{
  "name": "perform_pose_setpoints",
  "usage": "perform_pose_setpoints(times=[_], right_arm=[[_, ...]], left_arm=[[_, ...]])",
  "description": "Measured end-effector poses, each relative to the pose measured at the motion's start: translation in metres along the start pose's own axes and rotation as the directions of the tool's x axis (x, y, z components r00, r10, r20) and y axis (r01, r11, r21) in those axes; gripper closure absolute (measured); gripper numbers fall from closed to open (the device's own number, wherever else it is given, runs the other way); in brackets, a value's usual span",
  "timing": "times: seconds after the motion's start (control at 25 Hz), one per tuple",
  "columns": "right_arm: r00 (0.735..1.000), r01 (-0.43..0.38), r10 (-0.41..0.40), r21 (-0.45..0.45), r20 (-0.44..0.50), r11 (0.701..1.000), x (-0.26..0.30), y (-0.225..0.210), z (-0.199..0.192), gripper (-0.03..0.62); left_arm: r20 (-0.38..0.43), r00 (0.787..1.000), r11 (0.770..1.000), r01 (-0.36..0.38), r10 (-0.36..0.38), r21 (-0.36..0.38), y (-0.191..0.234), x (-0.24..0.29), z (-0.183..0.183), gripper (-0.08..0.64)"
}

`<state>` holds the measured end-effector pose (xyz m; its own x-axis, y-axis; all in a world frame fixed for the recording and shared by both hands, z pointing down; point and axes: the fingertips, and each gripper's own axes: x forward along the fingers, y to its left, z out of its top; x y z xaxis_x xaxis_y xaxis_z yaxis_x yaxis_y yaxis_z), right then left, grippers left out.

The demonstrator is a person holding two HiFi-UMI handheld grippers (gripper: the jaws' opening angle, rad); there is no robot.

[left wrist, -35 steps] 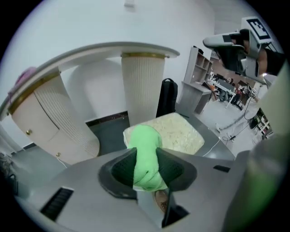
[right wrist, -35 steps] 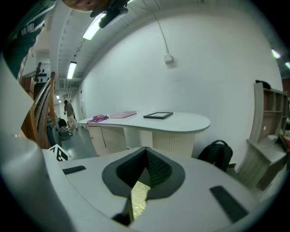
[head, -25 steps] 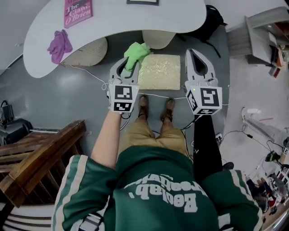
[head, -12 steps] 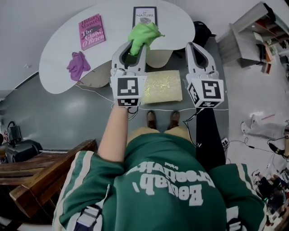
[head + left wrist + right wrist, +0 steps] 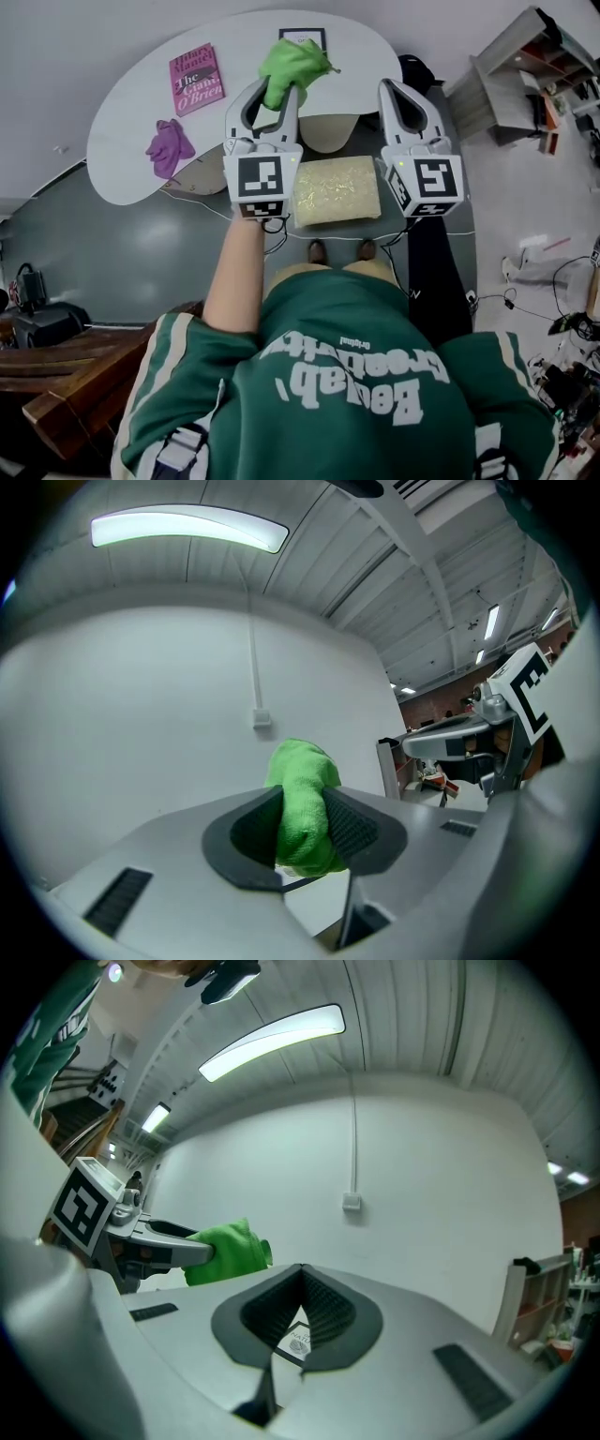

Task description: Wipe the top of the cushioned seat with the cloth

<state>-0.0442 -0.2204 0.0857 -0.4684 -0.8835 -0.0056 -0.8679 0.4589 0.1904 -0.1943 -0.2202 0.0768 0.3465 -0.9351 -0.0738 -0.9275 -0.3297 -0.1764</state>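
Your left gripper [image 5: 272,94] is clamped tight on the green cloth [image 5: 292,66], its jaws pinching the bunched fabric with a tuft standing out past the tips. Your right gripper [image 5: 405,98] has its jaws drawn together on nothing.

A second ago the cloth sat at the 11 o'clock corner of the cushioned seat [image 5: 336,190]. You have since lifted it clear, and in the head view it now hangs toward 12 o'clock of the seat, over the near edge of the white table [image 5: 122,141]. Both gripper views face the wall and ceiling lights, not the cushion.

The seat lies low between your grippers, just ahead of your feet, and nothing is touching it. I'd judge that either the wiping is finished or you are between passes. For another stroke, bring the cloth back down toward 6 o'clock.
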Motion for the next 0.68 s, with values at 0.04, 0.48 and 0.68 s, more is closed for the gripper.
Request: perform_pose_setpoints(times=[0.04,0.48,0.68], right_arm=[[1.0,-0.002,0.002,-0.007,0.0,1.0,0.0012,0.0018,0.0008,0.584],[1.0,0.024,-0.024,-0.022,0.005,0.999,-0.002,-0.0006,0.005,0.584],[1.0,0.023,-0.023,-0.028,0.011,0.999,-0.0055,0.0014,0.0086,0.584]], left_arm=[[0.004,1.0,1.0,-0.001,0.001,0.0,0.0013,-0.0003,0.0009,0.42],[0.016,1.0,1.0,-0.012,0.012,0.005,0.0041,-0.0048,0.005,0.419],[0.022,1.0,1.0,-0.022,0.022,-0.001,0.007,-0.0093,0.0078,0.419]])
